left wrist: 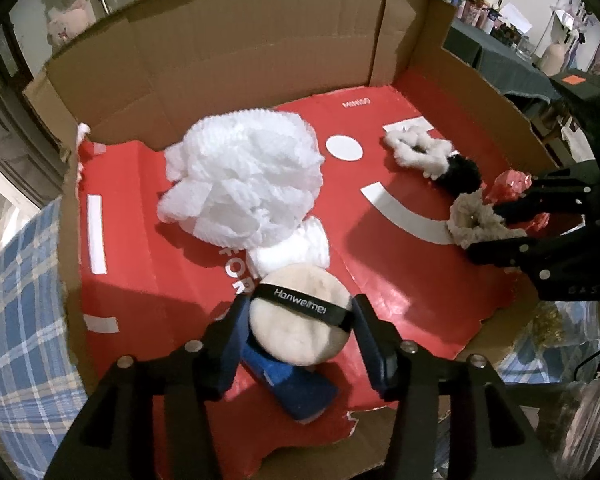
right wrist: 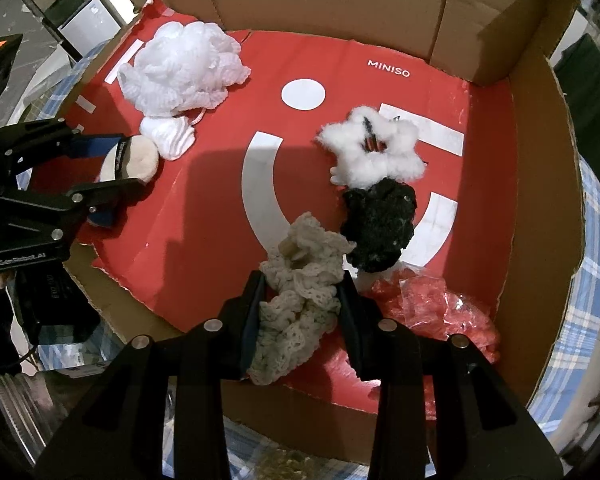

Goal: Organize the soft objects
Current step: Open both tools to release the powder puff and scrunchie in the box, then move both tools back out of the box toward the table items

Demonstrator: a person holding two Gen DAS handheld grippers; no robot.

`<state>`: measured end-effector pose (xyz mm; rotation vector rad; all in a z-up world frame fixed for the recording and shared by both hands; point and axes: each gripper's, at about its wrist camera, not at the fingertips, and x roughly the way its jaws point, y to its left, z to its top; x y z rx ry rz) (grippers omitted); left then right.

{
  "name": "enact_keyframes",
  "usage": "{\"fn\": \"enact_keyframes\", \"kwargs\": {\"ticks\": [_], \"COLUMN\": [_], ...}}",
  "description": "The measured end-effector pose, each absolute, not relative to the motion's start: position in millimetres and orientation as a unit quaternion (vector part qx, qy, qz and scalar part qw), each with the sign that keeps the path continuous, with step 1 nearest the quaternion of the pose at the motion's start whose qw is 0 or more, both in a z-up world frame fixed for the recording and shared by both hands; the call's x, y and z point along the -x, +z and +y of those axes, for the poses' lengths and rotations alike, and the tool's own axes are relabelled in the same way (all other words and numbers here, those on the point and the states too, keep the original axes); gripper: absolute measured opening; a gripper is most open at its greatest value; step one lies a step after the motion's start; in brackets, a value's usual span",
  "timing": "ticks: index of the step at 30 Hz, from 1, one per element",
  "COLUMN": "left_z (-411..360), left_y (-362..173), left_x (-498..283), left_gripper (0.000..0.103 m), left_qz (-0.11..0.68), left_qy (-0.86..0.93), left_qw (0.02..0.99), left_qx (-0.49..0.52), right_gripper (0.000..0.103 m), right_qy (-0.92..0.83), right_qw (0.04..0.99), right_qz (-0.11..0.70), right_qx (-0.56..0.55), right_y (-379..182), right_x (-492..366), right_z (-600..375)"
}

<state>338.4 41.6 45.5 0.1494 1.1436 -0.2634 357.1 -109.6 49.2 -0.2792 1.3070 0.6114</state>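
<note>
A round beige powder puff with a black band lies on a blue pad between the fingers of my left gripper. The jaws stand open on either side of it and do not squeeze it. My right gripper is shut on a cream crocheted scrunchie, low over the red liner. The left wrist view shows the right gripper at its right edge. A black fluffy scrunchie and a white fluffy one lie just beyond it. A big white mesh loofah sits behind the puff.
Everything lies on a red paper liner inside a shallow cardboard box with high back walls. A small white mesh piece touches the puff. Crumpled red netting lies right of my right gripper. Blue plaid cloth surrounds the box.
</note>
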Motion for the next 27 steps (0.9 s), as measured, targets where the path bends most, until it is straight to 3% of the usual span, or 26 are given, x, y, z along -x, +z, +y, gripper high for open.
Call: {"fn": "enact_keyframes", "kwargs": {"ticks": [9, 12, 22, 27], "left_z": [43, 46, 48, 47], "left_y": [64, 71, 95, 112], "left_x": [-328, -322, -294, -275], "left_gripper": [0.074, 0.077, 0.101, 0.103], "left_qz": [0.506, 0.495, 0.455, 0.425], "left_qy": [-0.111, -0.107, -0.082, -0.069], "left_qw": [0.85, 0.857, 0.882, 0.897], "left_qx": [-0.093, -0.089, -0.097, -0.098], "right_gripper": [0.04, 0.044, 0.057, 0.069], "right_qy": [0.284, 0.29, 0.301, 0.303], "right_qw": [0.743, 0.745, 0.762, 0.783], "right_qz": [0.593, 0.59, 0.566, 0.538], "right_qx": [0.126, 0.116, 0.092, 0.073], "right_y": [50, 52, 69, 90], "right_x": [-354, -352, -341, -329], "right_z": [-113, -114, -122, -131]}}
